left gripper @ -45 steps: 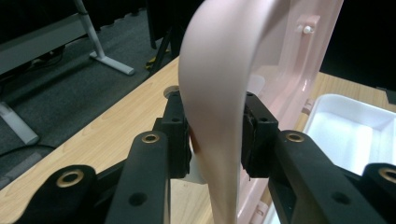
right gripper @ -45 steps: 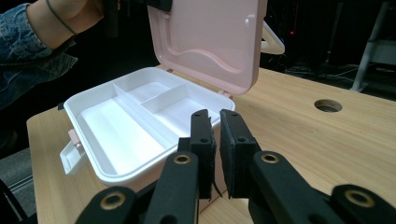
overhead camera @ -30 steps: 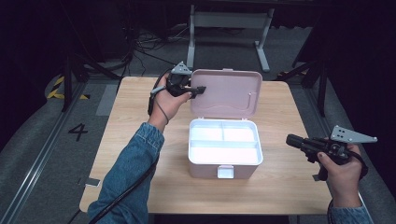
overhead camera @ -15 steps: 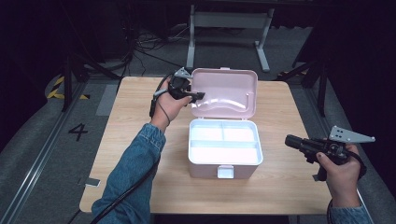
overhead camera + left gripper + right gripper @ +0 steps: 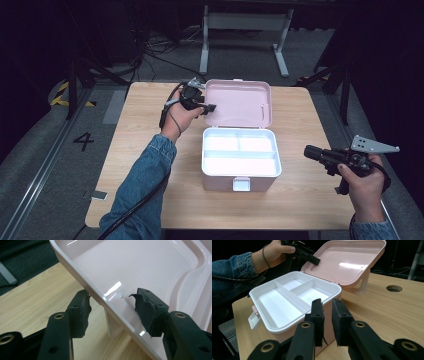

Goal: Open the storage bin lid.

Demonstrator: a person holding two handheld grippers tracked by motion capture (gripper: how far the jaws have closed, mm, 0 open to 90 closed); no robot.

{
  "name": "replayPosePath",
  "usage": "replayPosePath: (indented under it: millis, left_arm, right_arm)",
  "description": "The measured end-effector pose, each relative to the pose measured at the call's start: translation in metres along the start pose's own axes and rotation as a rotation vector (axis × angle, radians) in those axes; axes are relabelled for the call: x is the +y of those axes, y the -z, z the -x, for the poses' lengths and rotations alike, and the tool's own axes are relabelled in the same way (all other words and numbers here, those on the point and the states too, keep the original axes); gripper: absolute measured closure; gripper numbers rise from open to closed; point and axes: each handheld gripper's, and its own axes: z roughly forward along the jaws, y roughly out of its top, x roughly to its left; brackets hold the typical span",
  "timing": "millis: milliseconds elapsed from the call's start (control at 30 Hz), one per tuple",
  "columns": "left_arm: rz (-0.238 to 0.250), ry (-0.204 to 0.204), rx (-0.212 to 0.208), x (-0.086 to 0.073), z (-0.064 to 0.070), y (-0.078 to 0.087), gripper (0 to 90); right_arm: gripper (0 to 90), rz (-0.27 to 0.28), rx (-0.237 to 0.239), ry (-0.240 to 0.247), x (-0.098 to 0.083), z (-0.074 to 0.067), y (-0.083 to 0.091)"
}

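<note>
- The left gripper (image 5: 210,106), upper middle of the high view, straddles the left rim of the pink lid (image 5: 239,102); its jaws have just been opening, and in the left gripper view both pads stand clear of the rim that runs between them.
- The right gripper (image 5: 309,151), at the right of the high view, is narrow and holds nothing, hanging off the right wall of the box (image 5: 239,172).
- The box sits mid-frame on the table (image 5: 140,145), its lid tipped back past upright over the white tray (image 5: 239,151).
- Risk, as I judge it: a pad catching the rim on withdrawal could drag the light box or swing the lid forward and shut.
- Bare table lies left of the lid; the far table edge runs close behind it.
</note>
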Motion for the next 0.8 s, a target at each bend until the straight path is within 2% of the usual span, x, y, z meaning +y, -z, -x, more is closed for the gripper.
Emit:
replayPosePath:
  millis: [233, 367, 500, 567, 800]
  left_arm:
    - [-0.01, 0.019, -0.005, -0.003, -0.001, -0.004, 42.3]
    - [-0.029, 0.015, 0.009, -0.005, 0.0, -0.006, 39.7]
    - [-0.056, 0.021, 0.025, -0.008, -0.001, -0.006, 41.0]
    - [-0.04, 0.029, 0.009, -0.009, -0.001, -0.007, 41.4]
    - [-0.026, 0.019, 0.022, -0.006, 0.001, 0.005, 39.5]
  right_arm:
    - [79.8, -0.004, 0.003, -0.01, -0.001, 0.0, 0.0]
    - [79.6, -0.002, 0.002, -0.016, -0.001, 0.001, -0.001]
    - [79.7, -0.003, 0.005, -0.017, -0.001, 0.001, -0.002]
    - [79.7, -0.004, 0.005, -0.017, -0.001, 0.001, -0.003]
    - [79.5, -0.001, 0.011, -0.017, 0.0, 0.003, -0.004]
